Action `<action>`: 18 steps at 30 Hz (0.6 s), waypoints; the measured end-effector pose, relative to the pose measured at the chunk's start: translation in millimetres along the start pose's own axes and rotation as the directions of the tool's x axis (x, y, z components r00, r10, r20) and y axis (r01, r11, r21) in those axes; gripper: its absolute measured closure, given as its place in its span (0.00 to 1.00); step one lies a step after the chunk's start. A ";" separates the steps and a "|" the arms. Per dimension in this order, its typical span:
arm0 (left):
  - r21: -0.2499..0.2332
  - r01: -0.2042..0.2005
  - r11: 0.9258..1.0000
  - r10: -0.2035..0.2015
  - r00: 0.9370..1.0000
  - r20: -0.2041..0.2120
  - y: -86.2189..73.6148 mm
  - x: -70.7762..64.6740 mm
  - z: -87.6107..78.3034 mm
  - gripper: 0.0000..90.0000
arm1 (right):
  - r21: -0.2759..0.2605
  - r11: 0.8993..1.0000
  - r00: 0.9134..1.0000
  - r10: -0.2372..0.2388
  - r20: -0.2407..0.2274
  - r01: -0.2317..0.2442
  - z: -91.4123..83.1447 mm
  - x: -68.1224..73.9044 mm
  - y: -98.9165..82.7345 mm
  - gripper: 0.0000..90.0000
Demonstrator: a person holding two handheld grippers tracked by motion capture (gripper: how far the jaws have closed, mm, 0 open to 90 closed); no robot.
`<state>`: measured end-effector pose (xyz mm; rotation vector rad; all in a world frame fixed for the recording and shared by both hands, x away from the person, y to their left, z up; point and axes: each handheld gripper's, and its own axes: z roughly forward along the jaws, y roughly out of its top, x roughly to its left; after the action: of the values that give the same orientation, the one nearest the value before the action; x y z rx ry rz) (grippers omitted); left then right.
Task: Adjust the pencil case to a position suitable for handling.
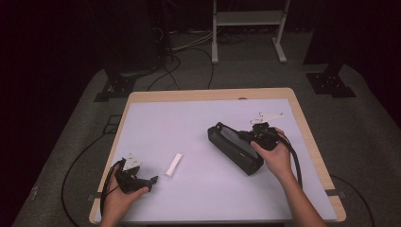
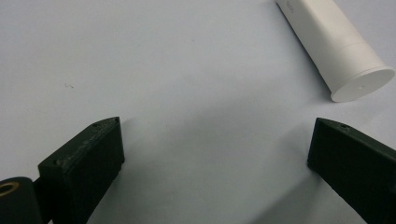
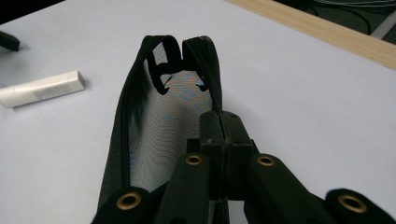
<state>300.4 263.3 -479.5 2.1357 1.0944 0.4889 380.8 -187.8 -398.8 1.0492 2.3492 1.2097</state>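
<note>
A black zip pouch (image 1: 231,150) lies on its side at the table's centre right, its mouth open. In the right gripper view its mesh panel (image 3: 159,121) and zipper line show. My right gripper (image 1: 246,135) is shut on the pouch's upper zipper edge (image 3: 223,126), holding that side up. A white tube (image 1: 173,164) lies flat on the mat left of the pouch; it is also in the left gripper view (image 2: 336,51) and the right gripper view (image 3: 42,88). My left gripper (image 1: 150,178) rests near the front left, open with nothing between its jaws (image 2: 217,128), just short of the tube's cap end.
A white mat (image 1: 198,118) covers the wooden table (image 1: 208,94). Cables trail from both grippers off the table's sides. Beyond the far edge are a white stand's legs (image 1: 248,28) and dark equipment bases on grey floor.
</note>
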 end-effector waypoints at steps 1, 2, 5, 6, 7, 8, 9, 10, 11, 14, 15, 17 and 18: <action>0.000 0.000 1.000 0.000 1.000 0.000 0.0 0.0 0.0 0.03 | 0.001 1.000 1.000 -0.002 -0.003 0.002 0.5 1.0 -0.7 0.98; 0.000 0.000 1.000 0.000 1.000 0.000 0.0 0.0 0.0 0.03 | 0.005 1.000 1.000 -0.011 -0.010 0.012 1.0 2.4 -1.8 0.98; 0.000 0.000 1.000 0.000 1.000 0.000 0.0 0.0 0.0 0.03 | 0.015 1.000 1.000 -0.020 -0.021 0.020 1.3 6.7 -3.6 0.98; 0.000 0.000 1.000 0.000 1.000 0.000 0.0 0.0 0.0 0.03 | 0.015 0.999 0.999 -0.028 -0.027 0.028 1.0 8.5 -4.2 0.98; 0.000 0.000 1.000 0.000 1.000 0.000 0.0 0.0 0.0 0.03 | 0.016 0.999 0.999 -0.029 -0.034 0.029 0.8 10.2 -4.5 0.98; 0.000 0.000 1.000 0.000 1.000 0.000 0.0 0.0 0.0 0.03 | 0.018 0.999 0.999 -0.033 -0.038 0.034 0.8 11.8 -4.9 0.98; 0.000 0.000 1.000 0.000 1.000 0.000 0.0 0.0 0.0 0.03 | 0.019 0.999 0.998 -0.036 -0.046 0.037 0.7 13.9 -5.4 0.98; 0.003 -0.003 1.000 0.003 1.000 0.000 0.0 0.2 -0.2 0.03 | 0.018 0.999 0.998 -0.042 -0.049 0.043 0.7 14.9 -5.8 0.98; 0.003 -0.003 1.000 0.003 1.000 -0.001 0.0 0.1 -0.2 0.03 | 0.021 0.999 0.998 -0.043 -0.056 0.044 0.6 16.5 -6.2 0.98; 0.003 -0.004 1.000 0.004 1.000 0.000 0.0 0.1 -0.2 0.03 | 0.018 0.998 0.996 -0.055 -0.071 0.056 1.2 21.5 -7.9 0.98; 0.003 -0.003 1.000 0.003 1.000 -0.001 0.0 0.1 -0.2 0.03 | 0.018 0.998 0.995 -0.056 -0.079 0.057 1.5 23.5 -8.5 0.98; 0.002 -0.003 1.000 0.003 1.000 0.000 0.0 0.1 -0.1 0.03 | 0.021 0.998 0.994 -0.061 -0.088 0.063 2.2 26.5 -9.6 0.98; 0.003 -0.004 1.000 0.004 1.000 -0.001 0.0 0.1 -0.2 0.03 | 0.023 0.997 0.993 -0.067 -0.095 0.069 2.9 28.6 -10.1 0.98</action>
<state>300.4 263.5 -479.4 2.1403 1.0924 0.4901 358.0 -169.4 -406.8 0.9315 2.4569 1.2315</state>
